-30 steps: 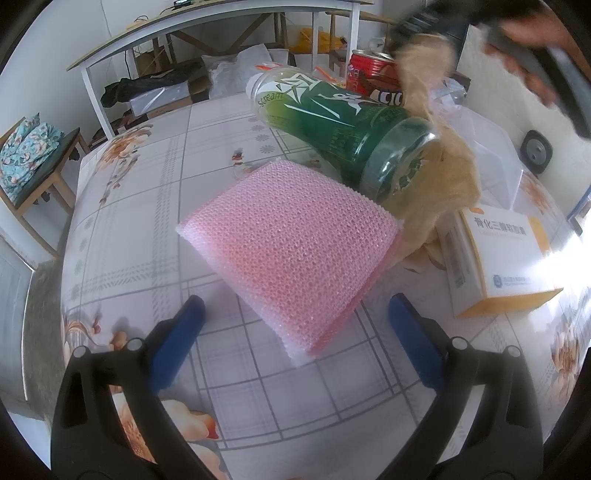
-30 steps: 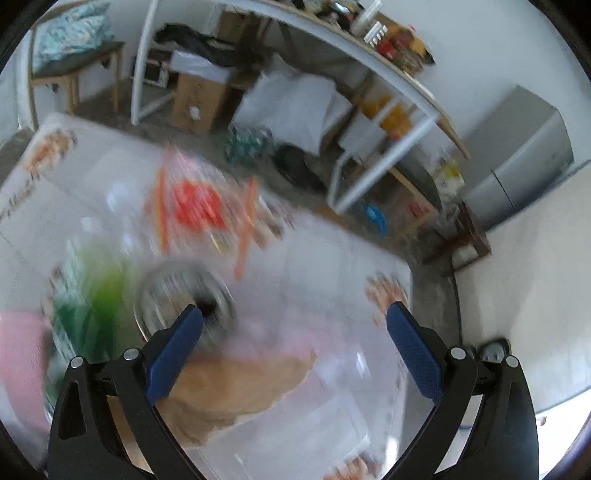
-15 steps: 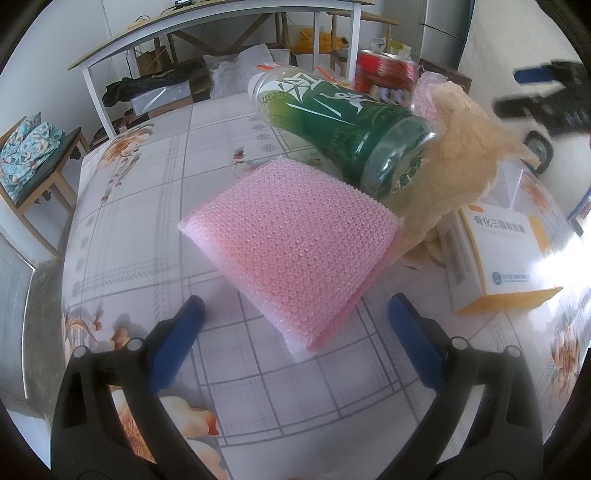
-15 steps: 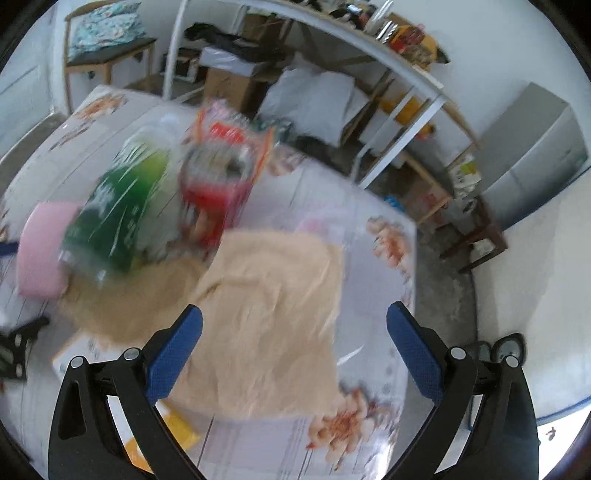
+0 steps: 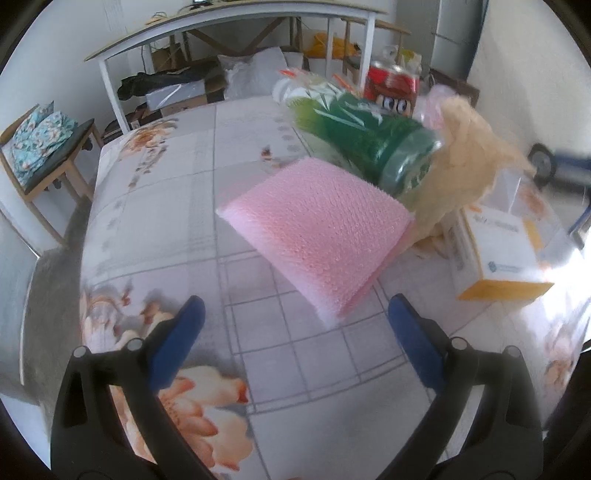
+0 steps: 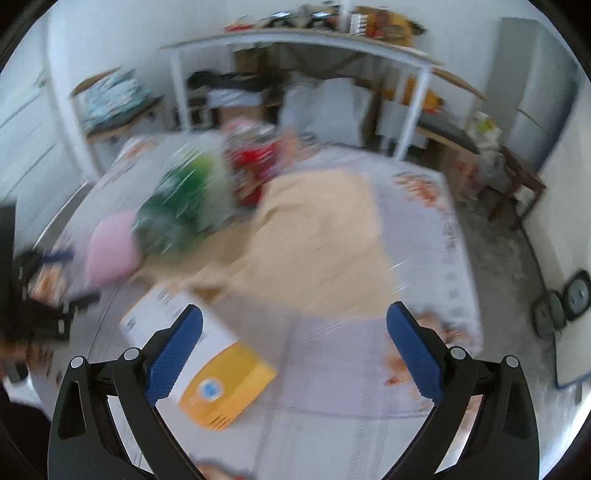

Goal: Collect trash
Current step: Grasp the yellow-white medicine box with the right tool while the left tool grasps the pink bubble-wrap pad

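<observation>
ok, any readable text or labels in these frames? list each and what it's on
Nothing reads cleanly.
Green bottle: white lettering on the label, blurred.
Red can: white rounded letters at the bottom, cut off and unreadable.
White and yellow box: a printed line on top and a round blue logo, too small and blurred.
Right wrist view: motion-blurred throughout.

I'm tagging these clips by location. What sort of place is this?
Probably a lived-in home room used partly for storage. The trash lies on a table with a floral cloth, a cushioned wooden chair stands beside it, and a white workbench behind has boxes and bags piled under it.
</observation>
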### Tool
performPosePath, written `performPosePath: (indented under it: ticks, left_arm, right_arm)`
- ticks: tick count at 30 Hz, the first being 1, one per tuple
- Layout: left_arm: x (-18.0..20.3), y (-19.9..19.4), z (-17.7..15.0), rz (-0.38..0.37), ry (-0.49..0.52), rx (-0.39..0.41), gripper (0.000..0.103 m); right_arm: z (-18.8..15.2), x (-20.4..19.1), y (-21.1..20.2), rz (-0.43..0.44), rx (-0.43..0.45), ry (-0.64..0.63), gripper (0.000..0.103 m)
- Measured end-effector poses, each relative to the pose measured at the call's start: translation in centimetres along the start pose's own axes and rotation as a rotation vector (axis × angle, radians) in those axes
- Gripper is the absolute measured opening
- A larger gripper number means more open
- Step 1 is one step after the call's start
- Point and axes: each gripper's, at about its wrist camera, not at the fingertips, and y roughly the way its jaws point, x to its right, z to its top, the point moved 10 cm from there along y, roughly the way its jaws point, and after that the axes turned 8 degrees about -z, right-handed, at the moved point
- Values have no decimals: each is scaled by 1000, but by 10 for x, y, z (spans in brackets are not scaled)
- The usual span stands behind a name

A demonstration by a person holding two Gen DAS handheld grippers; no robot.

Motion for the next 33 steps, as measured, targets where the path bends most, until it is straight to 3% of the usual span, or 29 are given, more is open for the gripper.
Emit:
performPosePath:
  ticks: [3, 8, 16, 20, 26, 30, 33]
  left_arm:
    - [-7, -11, 6, 30, -25, 48, 96]
    - [-14, -17, 15, 56, -66, 86, 96]
    - [-19, -13, 17, 83, -54, 77, 96]
    - [-21, -12, 17, 98, -53, 76, 96]
    - [-25, -17, 21, 122, -90, 108, 96]
    - [-20, -13, 26, 96, -143, 109, 96]
    - [-15, -5, 33, 72, -228, 90, 96]
  right_arm:
    - [-8, -31, 10, 79, -23, -85, 97]
    - [-16, -56, 27, 121, -39, -214, 97]
    - [-20, -82, 27, 258, -68, -301, 97]
    - [-35, -94, 36, 216, -103, -362, 97]
    - [-44, -91, 40, 219, -117, -306, 97]
    - [-48, -91, 37, 254, -125, -253, 86]
    - [-48, -90, 36, 246, -120, -245, 84]
